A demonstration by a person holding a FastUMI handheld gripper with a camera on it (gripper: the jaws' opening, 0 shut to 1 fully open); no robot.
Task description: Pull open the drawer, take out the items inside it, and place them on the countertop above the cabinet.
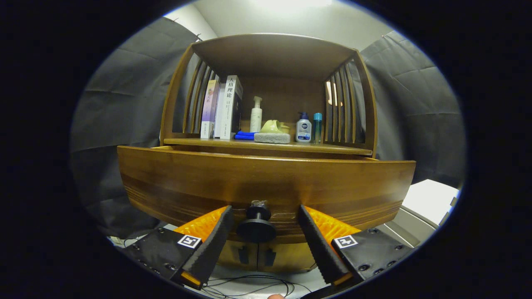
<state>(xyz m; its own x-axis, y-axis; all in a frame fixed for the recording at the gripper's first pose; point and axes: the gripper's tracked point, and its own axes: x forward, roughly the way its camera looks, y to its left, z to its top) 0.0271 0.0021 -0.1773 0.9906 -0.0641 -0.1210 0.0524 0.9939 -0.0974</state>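
The drawer (pixel 266 187) sits at the front of the wooden cabinet (pixel 270 124), its wide curved front facing the gripper (pixel 263 230), and its dark round knob (pixel 257 226) juts out at the lower middle of that front. The gripper is spread wide, one finger on each side of the knob with a gap between each finger and the knob, so it has hold of nothing. Above the drawer is the countertop (pixel 324 148), roofed over and walled by slatted sides. On it, from one side to the other, stand a few upright books (pixel 222 109), one with Chinese characters printed down its white spine; a blue cloth (pixel 244 135); a white pump bottle (pixel 256 115); a grey sponge (pixel 272 138) with a pale green thing behind it; a small white bottle (pixel 304 128) with a dark blue round brand mark too small to read; and a slim teal bottle (pixel 318 126). Below the drawer are two cabinet doors (pixel 257 255), and black cables (pixel 253 286) lie on the floor near the fingers.
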